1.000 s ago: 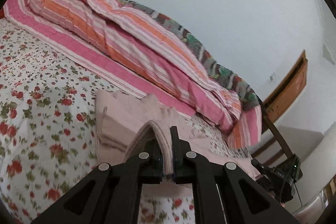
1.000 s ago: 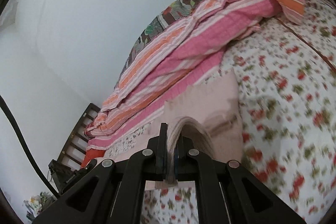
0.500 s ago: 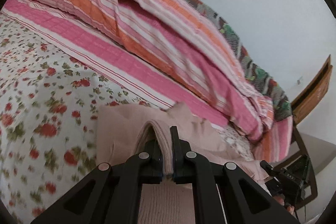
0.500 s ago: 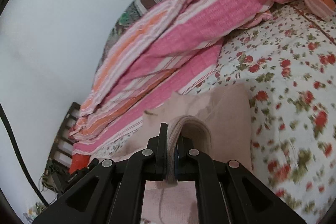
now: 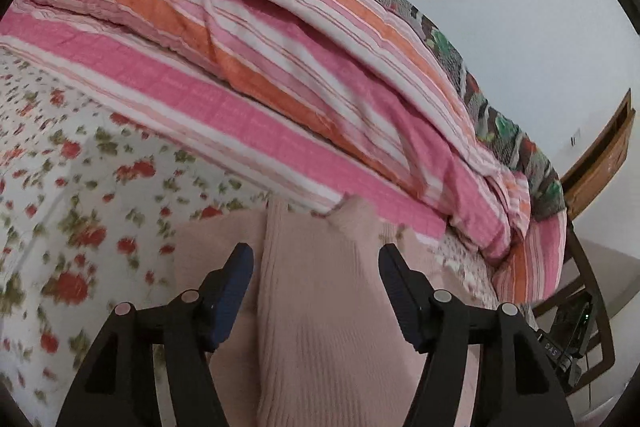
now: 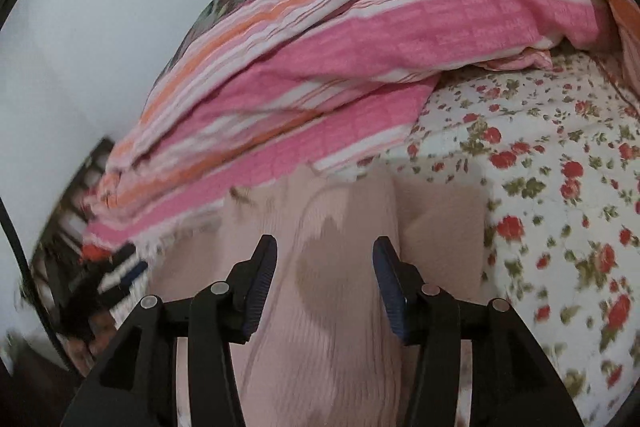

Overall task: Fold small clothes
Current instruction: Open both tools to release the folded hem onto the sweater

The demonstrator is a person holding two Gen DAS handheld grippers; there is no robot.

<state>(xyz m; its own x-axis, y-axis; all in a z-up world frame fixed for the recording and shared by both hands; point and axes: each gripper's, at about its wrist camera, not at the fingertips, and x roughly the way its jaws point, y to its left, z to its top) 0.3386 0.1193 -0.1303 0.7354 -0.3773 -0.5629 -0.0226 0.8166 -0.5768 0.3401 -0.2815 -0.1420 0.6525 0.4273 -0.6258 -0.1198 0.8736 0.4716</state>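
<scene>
A pale pink ribbed knit garment [image 5: 320, 291] lies folded over on the floral bedsheet [image 5: 80, 187]. My left gripper [image 5: 316, 259] is over it, its jaws opening, and the folded fabric runs between the blue pads without being pressed. In the right wrist view the same pink garment [image 6: 332, 267] lies under my right gripper [image 6: 324, 255], whose jaws are also opening with the cloth loose between them. The garment's far edge reaches the striped quilt.
A bunched pink, orange and white striped quilt [image 5: 280, 67] lies along the far side of the bed against a white wall. A wooden bed frame [image 5: 600, 163] shows at the right. The floral bedsheet [image 6: 560, 187] spreads out beside the garment.
Both grippers were shut on the garment's folded edge and carried it toward the quilt and down. Now both have let go, and the fabric lies flat on the bed.
</scene>
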